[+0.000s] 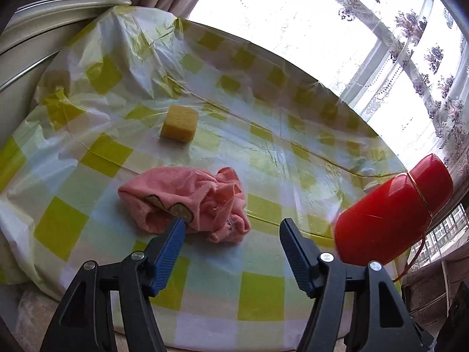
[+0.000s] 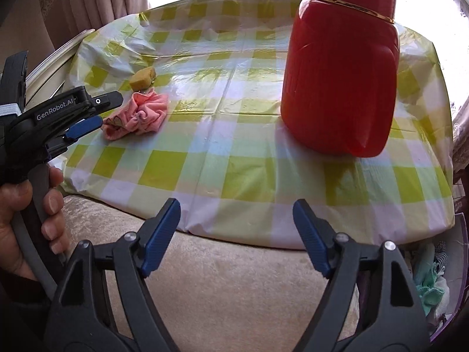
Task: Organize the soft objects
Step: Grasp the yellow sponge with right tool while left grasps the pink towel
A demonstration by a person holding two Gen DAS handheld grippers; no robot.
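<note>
A crumpled pink cloth (image 1: 187, 202) lies on the checked table cover (image 1: 263, 281), with a yellow sponge (image 1: 179, 127) further back. My left gripper (image 1: 231, 228) is open just in front of the cloth; its left fingertip overlaps the cloth's near edge and nothing is between the pads. In the right wrist view the pink cloth (image 2: 137, 116) and sponge (image 2: 142, 81) sit at the left of the table. My right gripper (image 2: 236, 212) is open and empty over the table's near edge. The left gripper (image 2: 85, 124), held by a hand (image 2: 35, 220), shows at the far left.
A tall red jug (image 2: 340, 67) stands on the right of the table; the same red jug (image 1: 390, 214) is close to my left gripper's right finger. Beige upholstery (image 2: 234, 287) lies below the table edge. A container of cloths (image 2: 433, 278) sits at lower right. Curtains (image 1: 410, 44) hang behind.
</note>
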